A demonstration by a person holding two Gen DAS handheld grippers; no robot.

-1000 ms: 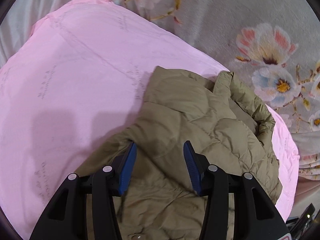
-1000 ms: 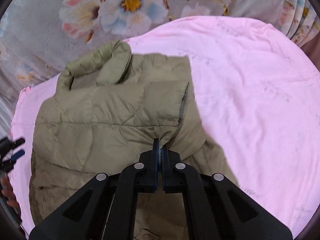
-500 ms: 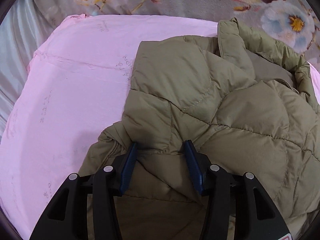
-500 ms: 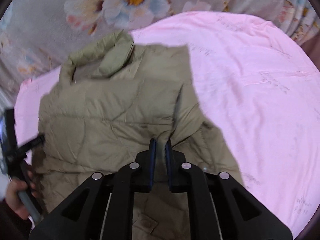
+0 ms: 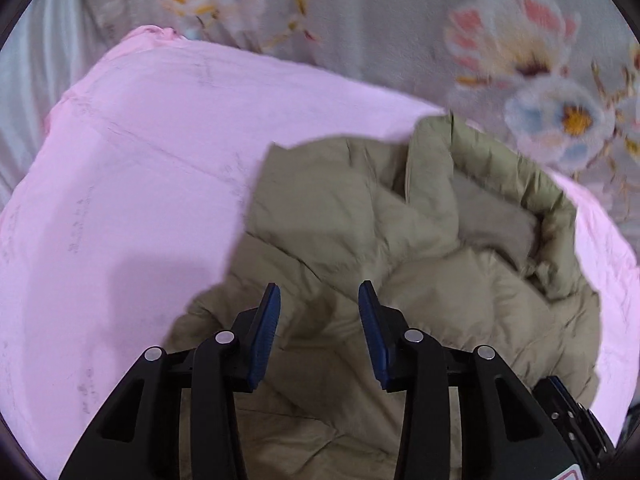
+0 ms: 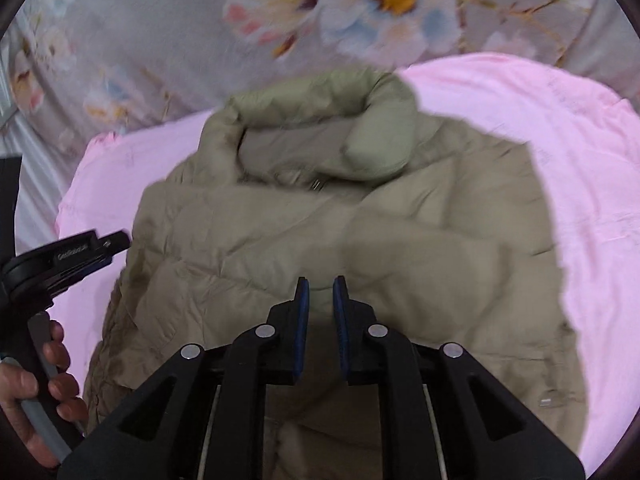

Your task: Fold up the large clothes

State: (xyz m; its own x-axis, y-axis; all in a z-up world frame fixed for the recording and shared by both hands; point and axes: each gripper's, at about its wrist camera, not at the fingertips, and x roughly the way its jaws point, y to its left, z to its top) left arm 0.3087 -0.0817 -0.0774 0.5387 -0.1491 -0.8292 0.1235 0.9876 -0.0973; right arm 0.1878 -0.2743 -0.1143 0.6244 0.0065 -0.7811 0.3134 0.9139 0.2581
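Lying bunched on a pink sheet (image 5: pixel 132 184), an olive quilted jacket (image 5: pixel 352 216) is taking up the lower middle of both wrist views, its padded collar (image 6: pixel 360 120) rolled up at the far end and a floral bedcover (image 6: pixel 168 28) spreading out beyond the sheet. The left gripper (image 5: pixel 319 300) is hovering over the jacket's near edge with its blue-padded fingers (image 5: pixel 266 328) standing apart; they have just been closing somewhat, and though fabric is showing in the gap between them, the pads are not pressing on it, so the grip is released. The right gripper (image 6: pixel 319 292) is poised above the jacket's midsection, its jaws having just been parting to a narrow slit; cloth is visible behind that gap, yet nothing is pinched in it. Seen from the right wrist camera, a person's hand (image 6: pixel 36 392) at the left edge is clutching the grey handle of the other tool just beside the jacket's side. Both views are blurring slightly, especially around the collar and the flowers.
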